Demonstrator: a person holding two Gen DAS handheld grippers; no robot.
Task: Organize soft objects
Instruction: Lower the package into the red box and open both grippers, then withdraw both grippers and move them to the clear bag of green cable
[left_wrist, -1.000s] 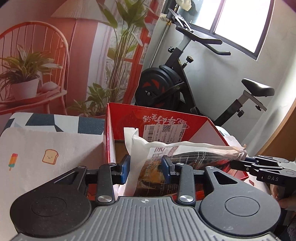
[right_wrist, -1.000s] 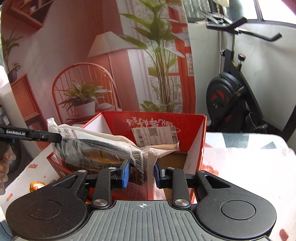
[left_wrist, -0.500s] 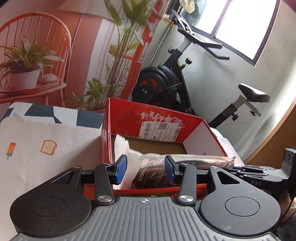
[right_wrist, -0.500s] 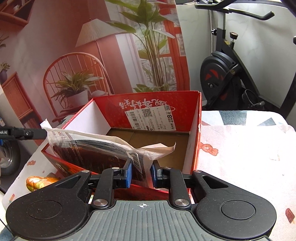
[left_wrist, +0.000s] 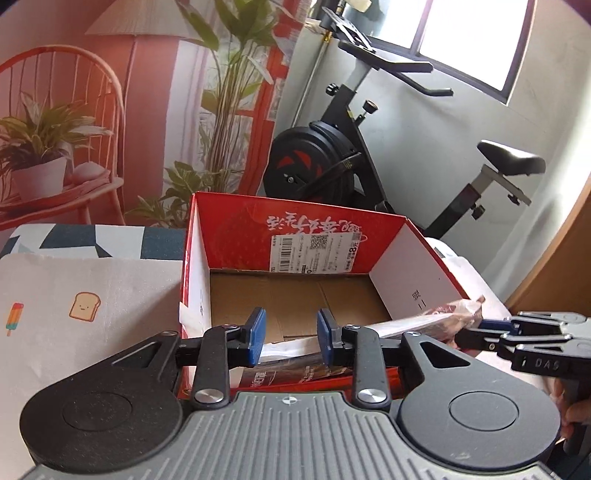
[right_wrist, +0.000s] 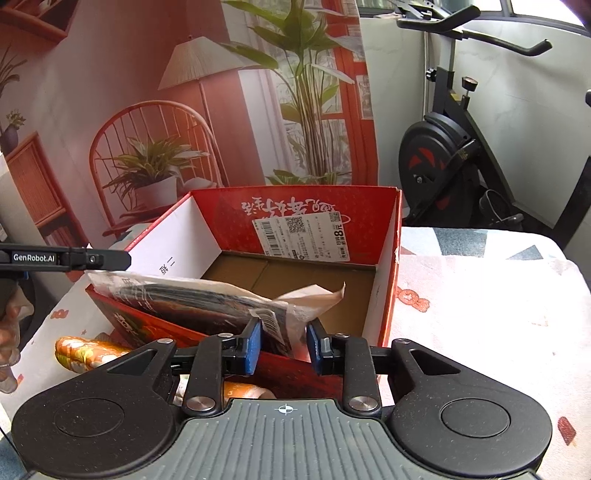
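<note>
Nearest us in the left wrist view, our left gripper (left_wrist: 287, 341) has its blue pads apart and its jaws have just been closing; the bag passes below the gap and neither pad presses it, so we read it as released. In the right wrist view our right gripper (right_wrist: 283, 343) has just been opening, and the crinkled end of the plastic snack bag (right_wrist: 207, 302) sits between its pads; the left pad looks to touch it, the right pad stands clear, so we see no clamp. The bag lies tilted across the near wall of the red cardboard box (right_wrist: 384, 295), at lower centre of the frame, partly inside. An orange packet (right_wrist: 86, 352) lies on the tablecloth (right_wrist: 480, 314) at lower left. Beyond stands an exercise bike (left_wrist: 332, 162).
</note>
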